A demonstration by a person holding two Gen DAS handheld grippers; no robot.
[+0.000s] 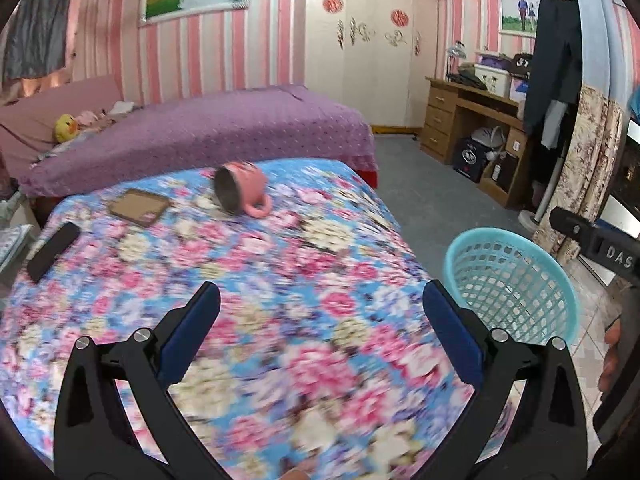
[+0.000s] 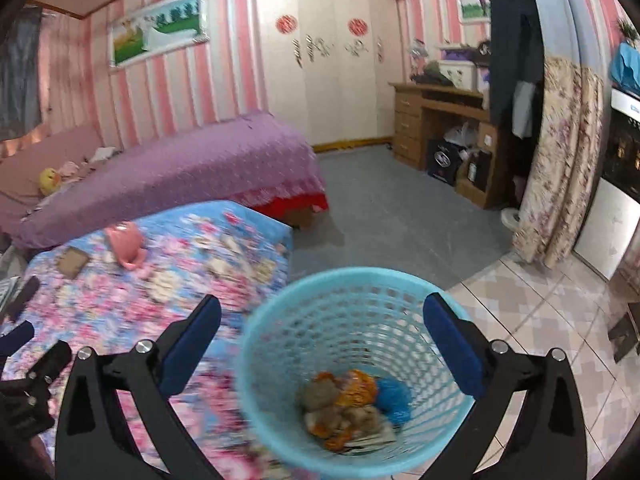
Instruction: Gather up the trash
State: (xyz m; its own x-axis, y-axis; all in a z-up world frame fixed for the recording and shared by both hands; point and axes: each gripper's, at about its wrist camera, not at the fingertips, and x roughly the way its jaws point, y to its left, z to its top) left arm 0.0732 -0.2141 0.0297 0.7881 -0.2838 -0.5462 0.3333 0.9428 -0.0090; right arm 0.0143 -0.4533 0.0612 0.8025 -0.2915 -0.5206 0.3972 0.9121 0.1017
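The floral-covered table [image 1: 280,280] fills the left of both views, and no loose scrap shows on it now, though the cloth is blurred. The turquoise basket [image 2: 280,344] stands on the floor just beside its right edge. At its bottom lies a heap of crumpled trash [image 2: 352,408], orange, blue and grey, so the collecting looks largely done. Left on the far side of the table are a pink mug [image 1: 240,188] tipped on its side, a brown card [image 1: 138,206] and a black remote [image 1: 54,250], which I judge are not rubbish. The right gripper [image 2: 322,316] hangs above the basket, jaws spread, holding nothing. The left gripper [image 1: 322,304] is over the table, equally released and empty.
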